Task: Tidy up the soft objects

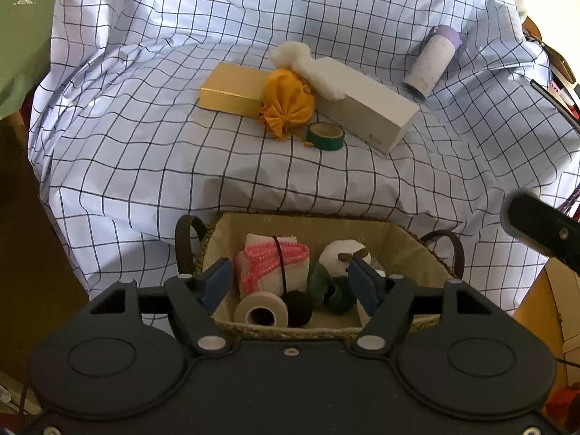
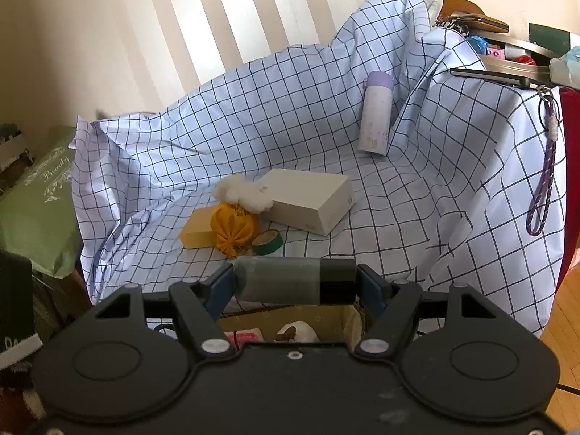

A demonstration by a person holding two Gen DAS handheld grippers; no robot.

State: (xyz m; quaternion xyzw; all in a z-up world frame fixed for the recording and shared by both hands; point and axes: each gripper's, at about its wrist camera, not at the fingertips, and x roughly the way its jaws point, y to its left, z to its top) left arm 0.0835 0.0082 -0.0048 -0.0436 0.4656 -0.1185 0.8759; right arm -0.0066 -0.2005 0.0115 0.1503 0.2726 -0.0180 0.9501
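The left tongs hang over the woven basket with their jaws parted and nothing pressed between the pads; the basket's contents lie straight below and between the blue tips. In there already: a white cloth bundle with pink trim, a roll of white tape, a dark ball, a green scrunchie and a small white plush. Judging by that, a fair share of the sorting is done.

The right tongs are clenched on a grey-green roll with a dark end, held crosswise between the pads, with the basket lining showing just below them. This piece looks next in line to go in, though it is not yet dropped.

Ahead of both tongs, well apart from the basket on the checked cloth over the desk, remain the orange fabric pouch and the white cotton fluff, both soft and, I judge, still to be collected. Touching or just beside them sit a gold box, a white box and a green tape roll; a lilac-capped bottle lies further off to the right. Those hard items probably stay.
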